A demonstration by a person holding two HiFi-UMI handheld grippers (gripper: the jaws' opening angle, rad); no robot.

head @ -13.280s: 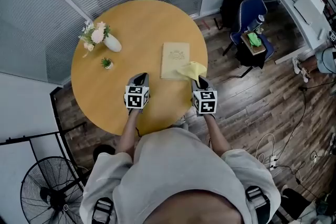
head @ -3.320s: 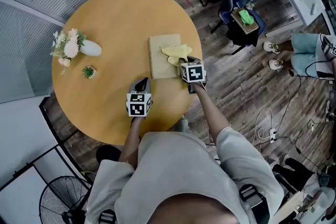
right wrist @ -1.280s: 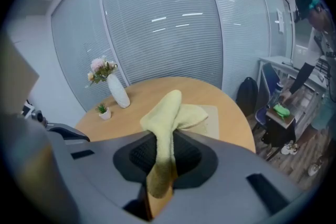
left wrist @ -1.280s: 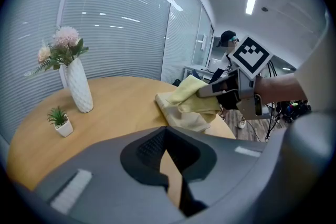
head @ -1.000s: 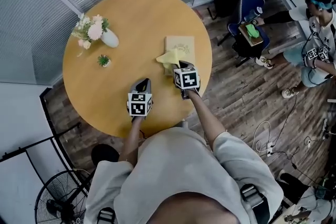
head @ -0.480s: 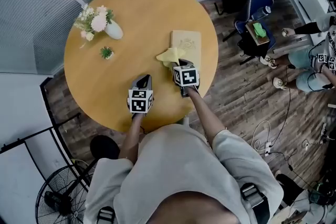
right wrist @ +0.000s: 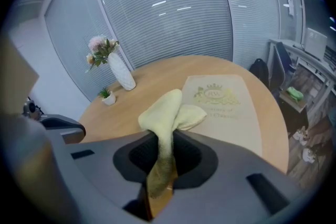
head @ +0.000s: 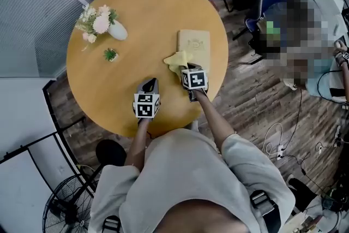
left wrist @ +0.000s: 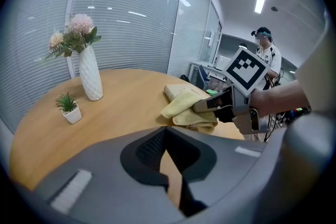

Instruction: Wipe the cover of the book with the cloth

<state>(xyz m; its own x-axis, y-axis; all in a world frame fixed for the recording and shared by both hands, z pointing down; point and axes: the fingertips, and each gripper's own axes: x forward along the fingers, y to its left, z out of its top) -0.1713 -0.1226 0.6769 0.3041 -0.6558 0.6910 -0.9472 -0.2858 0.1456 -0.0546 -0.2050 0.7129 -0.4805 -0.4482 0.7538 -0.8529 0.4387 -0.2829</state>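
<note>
A tan book [head: 194,47] with a crest on its cover lies flat on the round wooden table [head: 131,13], right of centre. My right gripper [head: 184,67] is shut on a yellow cloth [head: 175,60], which bunches over the book's near left corner. In the right gripper view the cloth [right wrist: 167,113] rises from between the jaws of the right gripper [right wrist: 161,165], with the book [right wrist: 231,107] just beyond. My left gripper [head: 148,84] rests shut and holds nothing, on bare table left of the book. The left gripper view shows the cloth [left wrist: 188,110] and the book [left wrist: 181,91] ahead.
A white vase of flowers [head: 115,31] and a small potted plant [head: 110,54] stand at the table's far left. The table edge runs just right of the book. A chair [head: 260,5] and a person stand on the wooden floor to the right.
Over the last seconds my right gripper has drawn the cloth across the cover to the book's near left corner. The left gripper has stayed where it was.
</note>
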